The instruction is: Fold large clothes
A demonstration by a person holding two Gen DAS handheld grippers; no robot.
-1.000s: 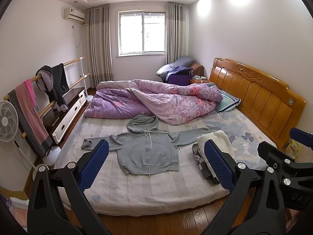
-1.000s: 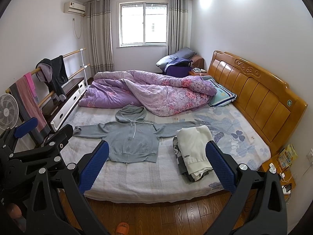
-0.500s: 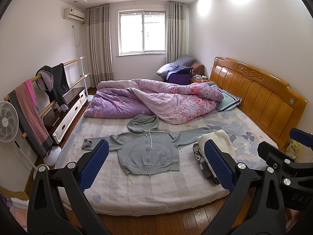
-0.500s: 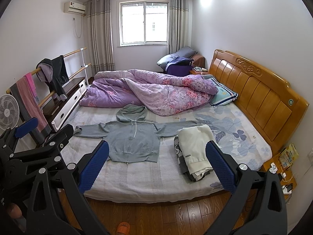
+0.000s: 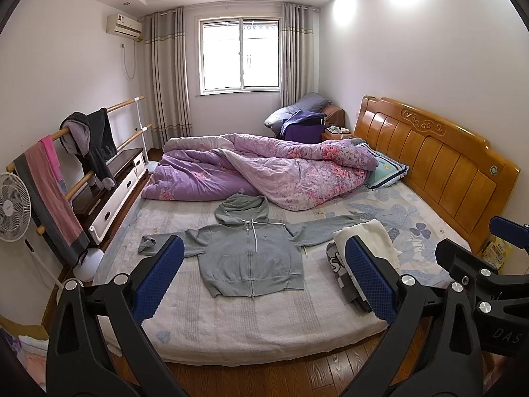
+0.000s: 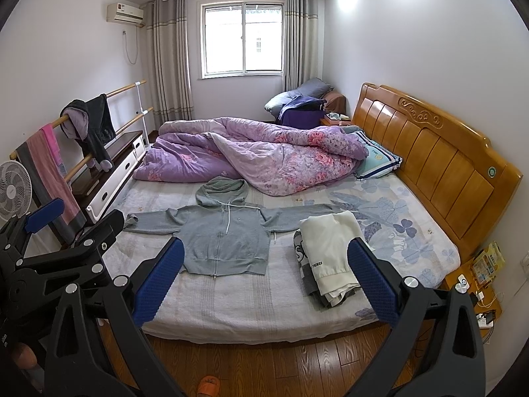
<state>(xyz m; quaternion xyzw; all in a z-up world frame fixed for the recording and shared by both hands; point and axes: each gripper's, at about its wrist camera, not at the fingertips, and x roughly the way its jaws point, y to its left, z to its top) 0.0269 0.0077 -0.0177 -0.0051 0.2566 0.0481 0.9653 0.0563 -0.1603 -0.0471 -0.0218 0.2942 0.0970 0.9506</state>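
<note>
Clearly nothing is folded yet: the grey hoodie (image 5: 253, 258) lies flat, front up with sleeves spread, on the bed (image 5: 258, 327), just beside a stack of folded clothes (image 6: 330, 258). Both the left claw (image 5: 261, 284) and the right claw (image 6: 264, 281) hang apart and empty short of the bed, so the next move likely calls for reaching in to pinch a sleeve.

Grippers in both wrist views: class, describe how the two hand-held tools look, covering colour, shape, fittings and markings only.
The left gripper and right gripper match: each has two matte black plastic fingers with triangular cut-outs, silver screw heads at the joints, and ridged blue rubber pads on the inner faces. A blue tab tops each body. The right gripper's body, seen from the left wrist view, bears pale letters "DAS". No cables show.
</note>
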